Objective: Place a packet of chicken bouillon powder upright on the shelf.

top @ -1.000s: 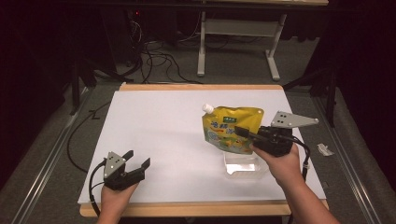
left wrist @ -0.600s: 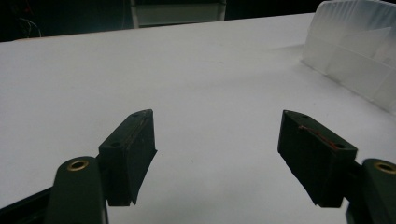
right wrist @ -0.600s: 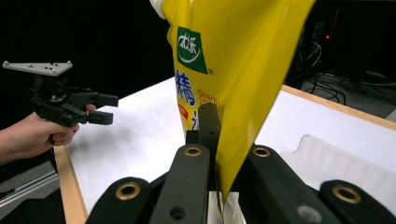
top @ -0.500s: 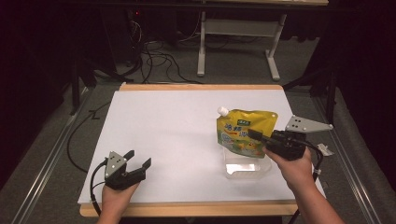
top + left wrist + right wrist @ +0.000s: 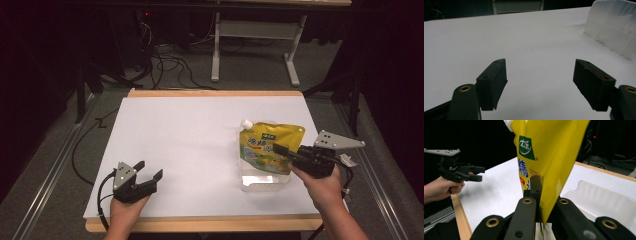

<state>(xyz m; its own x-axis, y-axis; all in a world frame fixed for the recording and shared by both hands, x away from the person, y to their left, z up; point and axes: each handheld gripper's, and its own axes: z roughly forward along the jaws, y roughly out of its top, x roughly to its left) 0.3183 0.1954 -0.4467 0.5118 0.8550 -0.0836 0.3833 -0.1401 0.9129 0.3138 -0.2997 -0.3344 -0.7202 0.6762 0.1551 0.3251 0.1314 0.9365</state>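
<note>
My left gripper (image 5: 145, 180) rests at the near left corner of the worktop (image 5: 190, 130), close to the near wooden edge. Its jaws stand wide apart with nothing between them, so it is released. In front of it the white sheet is flat, smooth and matte, and there is much free room toward the far edge and toward the middle.

My right gripper (image 5: 278, 148) is near the right edge of the worktop, a little farther from me. It is clenched on the yellow pouch (image 5: 267, 147); in the right gripper view the two black jaws pinch the thin side edge of the pouch (image 5: 549, 157) between them. The pouch is glossy, soft plastic film with green and blue print and a white spout (image 5: 245, 123) at its far left corner. Its long axis seems to run from near to far, with the spout end pointing to the far edge of the worktop.

Under the near end of the pouch lies a clear plastic tray (image 5: 262, 182), shallow, with rounded corners and a ribbed wall. To the right of it only a narrow strip of worktop is left.
</note>
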